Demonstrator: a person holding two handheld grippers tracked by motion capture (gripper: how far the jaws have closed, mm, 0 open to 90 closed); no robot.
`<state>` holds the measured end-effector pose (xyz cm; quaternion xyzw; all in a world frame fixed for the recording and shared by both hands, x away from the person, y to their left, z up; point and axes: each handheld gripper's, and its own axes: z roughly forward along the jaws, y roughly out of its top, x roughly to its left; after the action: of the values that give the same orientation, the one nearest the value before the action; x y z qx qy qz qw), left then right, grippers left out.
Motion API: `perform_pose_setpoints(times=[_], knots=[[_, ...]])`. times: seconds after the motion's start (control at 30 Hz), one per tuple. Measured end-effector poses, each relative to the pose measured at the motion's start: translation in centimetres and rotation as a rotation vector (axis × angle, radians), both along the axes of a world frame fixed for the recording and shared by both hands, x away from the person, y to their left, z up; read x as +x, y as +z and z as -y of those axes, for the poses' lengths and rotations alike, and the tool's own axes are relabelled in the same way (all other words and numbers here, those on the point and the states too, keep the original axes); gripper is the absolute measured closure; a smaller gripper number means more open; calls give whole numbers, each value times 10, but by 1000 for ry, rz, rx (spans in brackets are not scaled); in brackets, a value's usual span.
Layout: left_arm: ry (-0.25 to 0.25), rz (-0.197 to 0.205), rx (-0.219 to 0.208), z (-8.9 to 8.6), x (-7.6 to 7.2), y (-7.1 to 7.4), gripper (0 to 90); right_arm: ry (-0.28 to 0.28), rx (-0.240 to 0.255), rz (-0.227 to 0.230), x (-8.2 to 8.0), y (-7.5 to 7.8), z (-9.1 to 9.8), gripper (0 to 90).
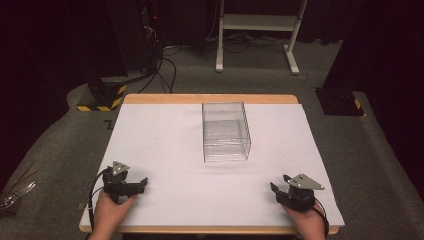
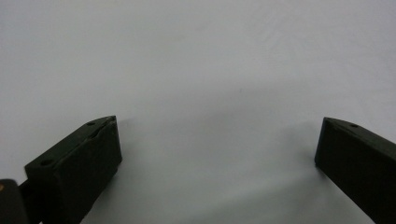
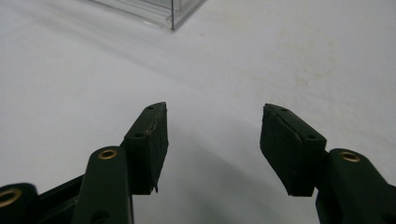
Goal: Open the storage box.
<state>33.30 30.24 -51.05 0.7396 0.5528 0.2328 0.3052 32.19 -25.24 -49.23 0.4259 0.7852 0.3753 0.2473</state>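
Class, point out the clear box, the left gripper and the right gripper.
clear box (image 1: 226,132), high view, front wall.
left gripper (image 1: 141,184), high view, between its fingertips.
right gripper (image 1: 278,183), high view, between its fingertips.

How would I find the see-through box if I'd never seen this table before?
Look at the white table with the wooden far edge. Near its middle, a little toward the far side, stands the clear box, open at the top and with nothing inside. It is the one see-through thing there; the left gripper and right gripper near the front edge are black.
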Motion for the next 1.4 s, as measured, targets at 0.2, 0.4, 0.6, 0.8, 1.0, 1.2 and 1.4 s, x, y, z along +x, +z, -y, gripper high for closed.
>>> perform_pose_setpoints(times=[0.2,0.4,0.6,0.8,1.0,1.2,1.4], knots=[[0,0,0,0,0,0,4,20,29,42,-2,9,-14,415],[0,1,0,0,0,0,5,30,76,46,1,17,-30,400],[0,1,1,0,0,0,5,48,85,70,9,29,-48,428],[0,2,1,0,0,0,5,69,95,76,19,37,-60,440],[0,2,1,0,0,0,4,80,100,74,33,41,-71,446],[0,2,0,0,0,0,5,82,97,67,48,39,-84,453],[0,2,0,0,0,0,5,110,89,63,60,38,-99,484]])
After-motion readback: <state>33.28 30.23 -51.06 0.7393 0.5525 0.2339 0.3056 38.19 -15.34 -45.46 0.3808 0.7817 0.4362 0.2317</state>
